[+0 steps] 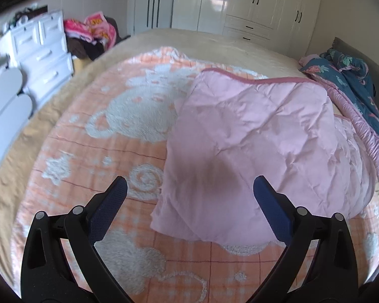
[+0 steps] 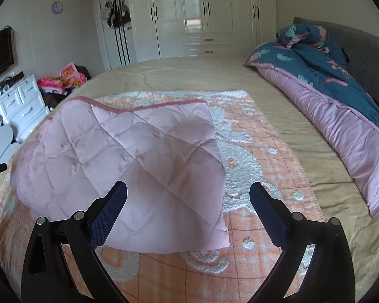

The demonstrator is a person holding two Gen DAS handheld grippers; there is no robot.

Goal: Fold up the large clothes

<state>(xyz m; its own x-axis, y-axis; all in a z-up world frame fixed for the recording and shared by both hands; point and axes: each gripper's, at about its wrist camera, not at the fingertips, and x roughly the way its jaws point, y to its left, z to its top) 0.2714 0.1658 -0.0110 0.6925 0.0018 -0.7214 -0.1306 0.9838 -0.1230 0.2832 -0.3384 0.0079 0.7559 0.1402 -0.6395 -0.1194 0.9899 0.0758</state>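
A pink quilted blanket (image 1: pixel 252 146) with a darker pink trim lies folded over on an orange-and-white fleece blanket (image 1: pixel 108 131) spread across the bed. My left gripper (image 1: pixel 189 189) is open above the pink blanket's near left corner, nothing between its blue pads. In the right wrist view the same pink blanket (image 2: pixel 128 156) lies left of centre on the orange blanket (image 2: pixel 260 156). My right gripper (image 2: pixel 188 194) is open wide over the blanket's near right corner, with nothing gripped.
A rolled blue floral duvet with pink lining (image 2: pixel 341 106) lies along the headboard side. A beige bedsheet (image 2: pixel 204 73) covers the bed. White drawers (image 1: pixel 43 55) and a pile of clothes (image 1: pixel 93 35) stand past the bed's left edge; white wardrobes (image 2: pixel 204 12) line the far wall.
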